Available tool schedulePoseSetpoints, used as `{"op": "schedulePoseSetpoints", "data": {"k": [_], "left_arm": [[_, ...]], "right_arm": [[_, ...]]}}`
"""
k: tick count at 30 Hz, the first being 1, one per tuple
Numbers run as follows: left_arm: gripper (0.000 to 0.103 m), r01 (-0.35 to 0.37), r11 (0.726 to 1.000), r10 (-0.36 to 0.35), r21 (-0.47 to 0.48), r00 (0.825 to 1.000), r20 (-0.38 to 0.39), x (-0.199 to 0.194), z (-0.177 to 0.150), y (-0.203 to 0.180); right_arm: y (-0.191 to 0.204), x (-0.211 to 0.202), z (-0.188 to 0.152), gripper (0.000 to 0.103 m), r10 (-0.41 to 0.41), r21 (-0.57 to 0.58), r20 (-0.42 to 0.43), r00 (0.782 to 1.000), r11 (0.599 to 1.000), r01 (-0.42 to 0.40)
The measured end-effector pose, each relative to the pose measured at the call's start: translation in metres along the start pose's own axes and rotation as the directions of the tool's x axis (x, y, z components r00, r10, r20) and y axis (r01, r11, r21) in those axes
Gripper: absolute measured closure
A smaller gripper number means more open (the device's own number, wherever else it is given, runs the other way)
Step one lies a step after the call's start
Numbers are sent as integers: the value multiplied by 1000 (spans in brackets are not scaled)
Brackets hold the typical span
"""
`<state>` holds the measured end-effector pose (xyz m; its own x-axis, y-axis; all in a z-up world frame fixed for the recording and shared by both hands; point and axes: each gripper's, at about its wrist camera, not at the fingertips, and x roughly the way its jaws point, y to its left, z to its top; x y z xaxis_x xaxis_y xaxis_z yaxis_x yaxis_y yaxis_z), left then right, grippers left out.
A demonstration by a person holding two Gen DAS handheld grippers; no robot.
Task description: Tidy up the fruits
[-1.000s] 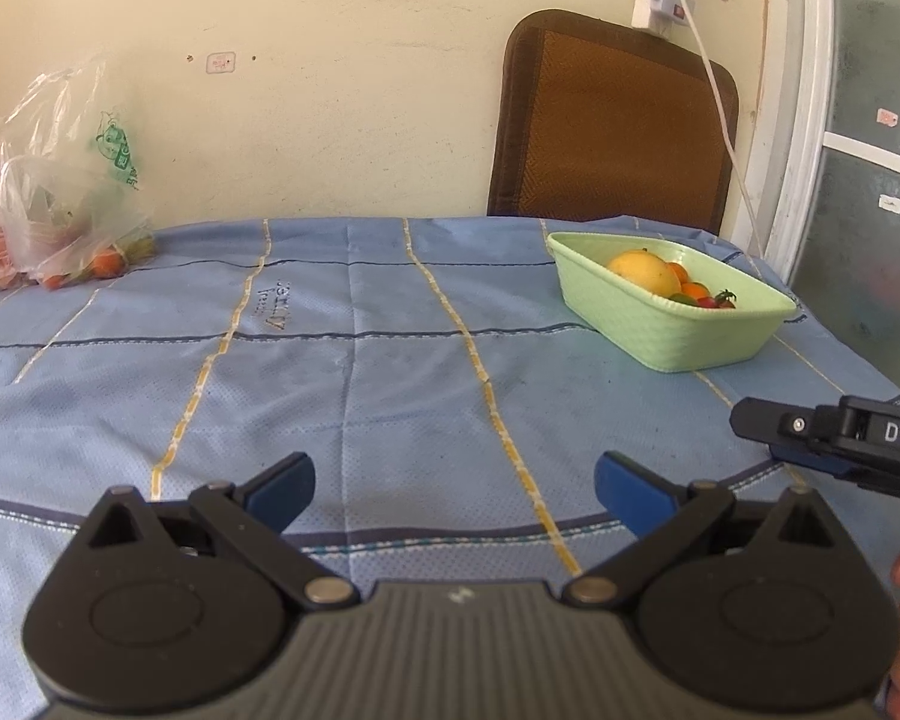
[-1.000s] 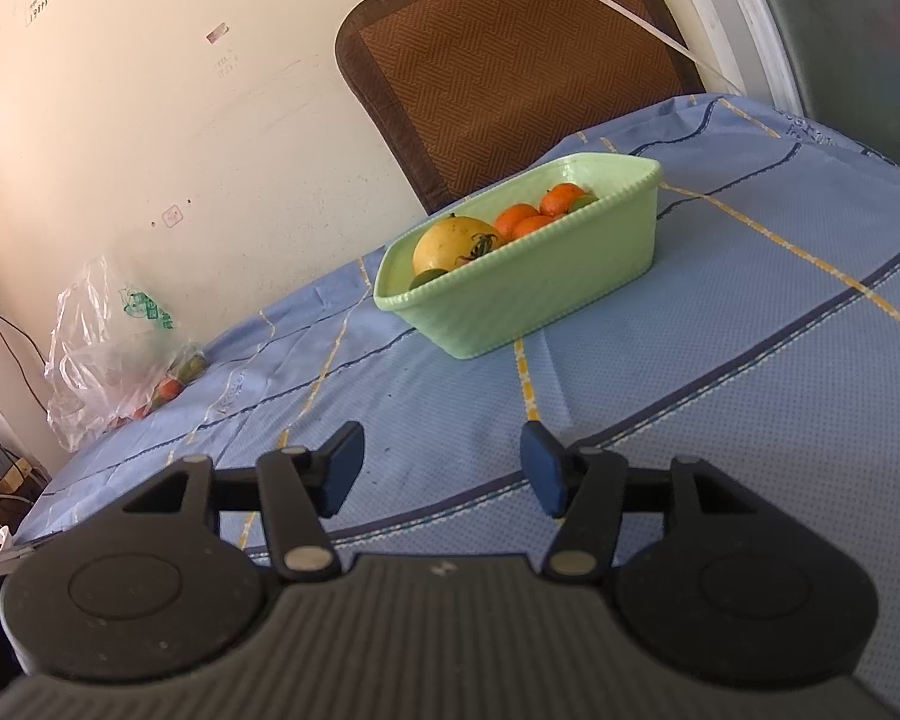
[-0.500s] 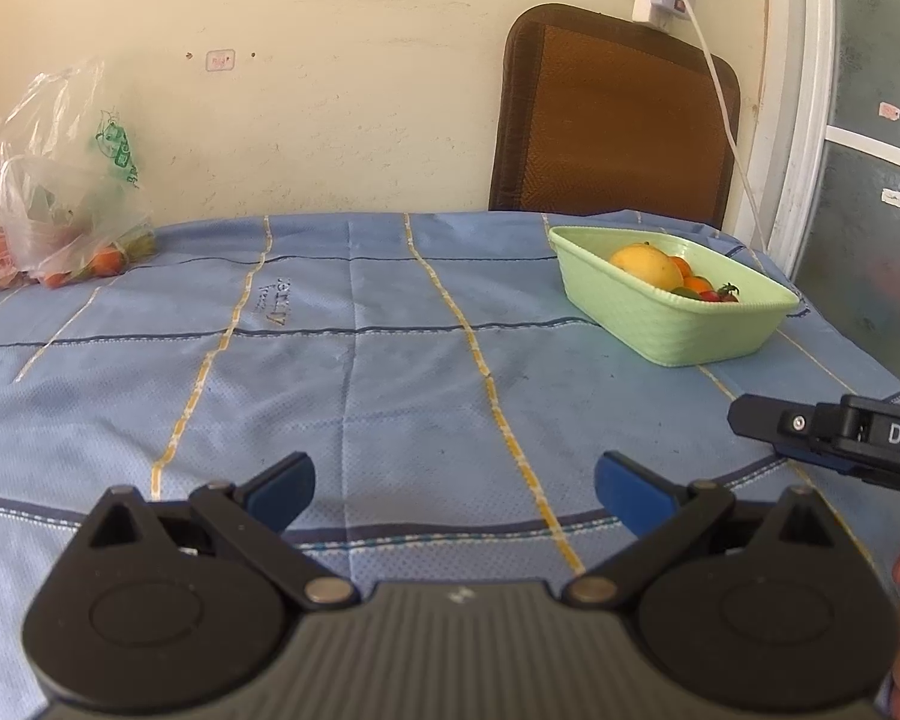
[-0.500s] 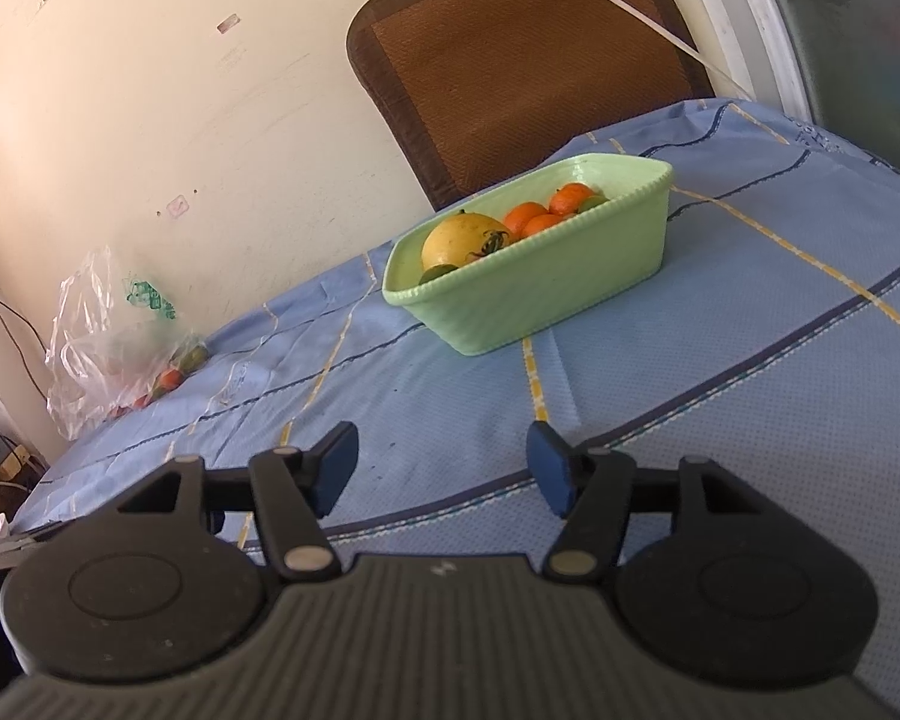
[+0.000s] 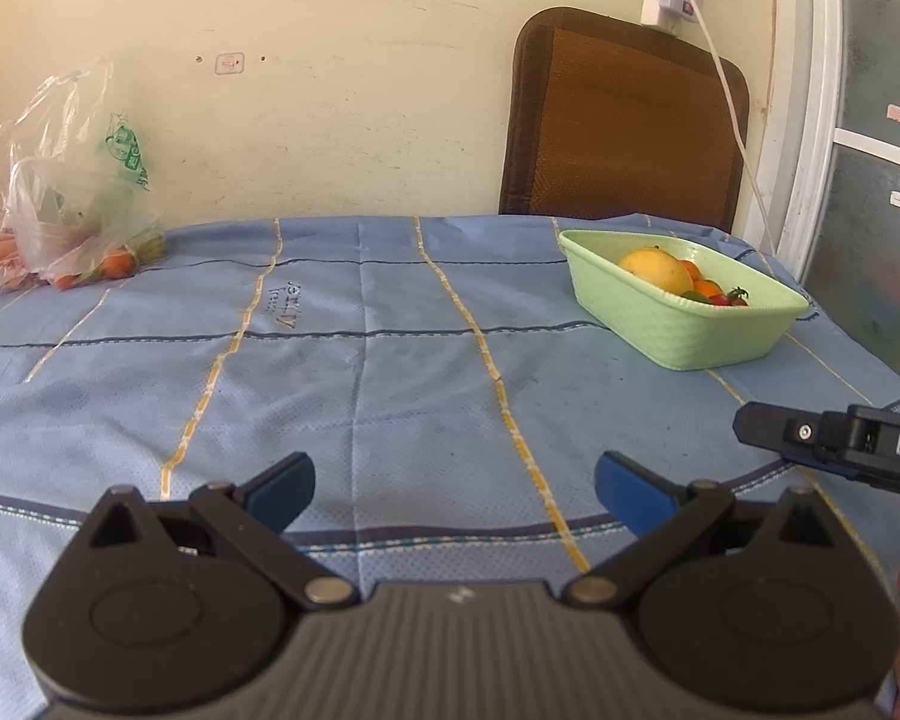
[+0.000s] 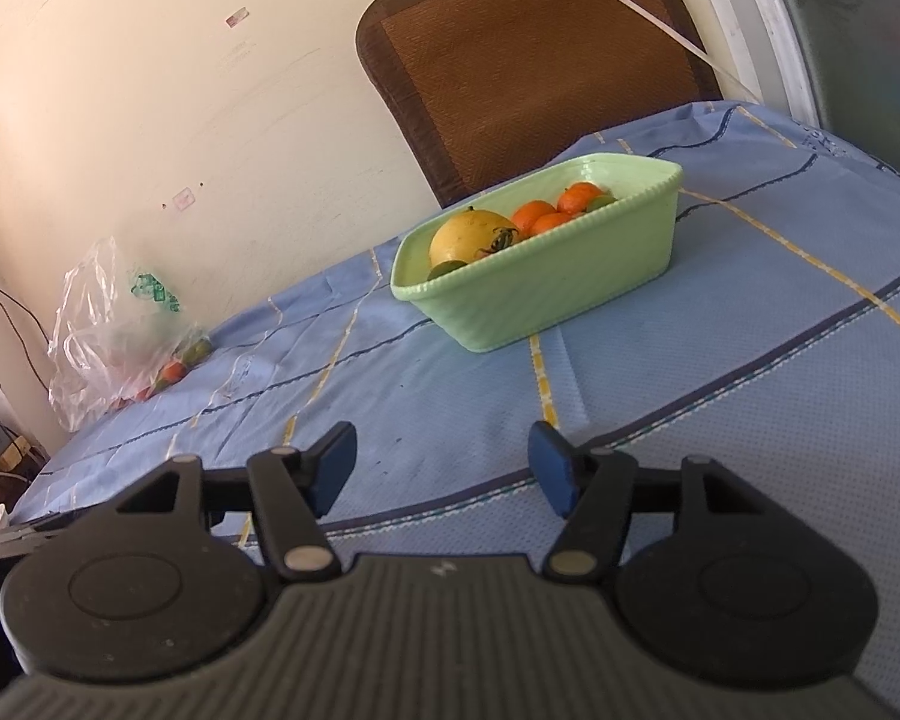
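A light green basket point(image 5: 696, 333) stands on the blue tablecloth at the far right, also in the right wrist view point(image 6: 546, 294). It holds a large yellow fruit point(image 6: 471, 237), small oranges point(image 6: 555, 210), a green fruit and tomatoes. A clear plastic bag point(image 5: 72, 204) with more small fruits lies at the far left point(image 6: 120, 336). My left gripper point(image 5: 453, 495) is open and empty above the near table edge. My right gripper point(image 6: 441, 465) is open and empty, short of the basket; its side shows in the left wrist view point(image 5: 834, 441).
A brown chair back point(image 5: 624, 120) stands behind the table against the wall. A white cable point(image 5: 732, 96) hangs beside it. A door frame point(image 5: 810, 108) is at the right. The tablecloth point(image 5: 390, 372) has yellow and dark stripes.
Both grippers have drawn back a little from the table; the basket looks slightly smaller and farther in both views. Both stay open.
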<state>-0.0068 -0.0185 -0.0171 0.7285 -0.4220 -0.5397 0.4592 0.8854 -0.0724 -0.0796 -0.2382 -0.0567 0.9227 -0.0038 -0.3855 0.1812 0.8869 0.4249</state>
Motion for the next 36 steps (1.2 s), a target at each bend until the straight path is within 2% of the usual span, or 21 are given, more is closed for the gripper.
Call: {"op": "schedulePoseSetpoints", "data": {"k": [7,20,36], "left_arm": [[0,-12,1000,12,26,1000,1,0,-1,-4],[0,-21,1000,21,11,1000,1,0,0,-2],[0,-78,997,76,-23,994,-84,10,3,4]], "right_arm": [[1,0,0,37,2,-5,-1,1000,1000,-2],[2,0,0,37,8,-3,1,1000,1000,-8],[2,-1,1,37,16,-10,4,1000,1000,-16]]}}
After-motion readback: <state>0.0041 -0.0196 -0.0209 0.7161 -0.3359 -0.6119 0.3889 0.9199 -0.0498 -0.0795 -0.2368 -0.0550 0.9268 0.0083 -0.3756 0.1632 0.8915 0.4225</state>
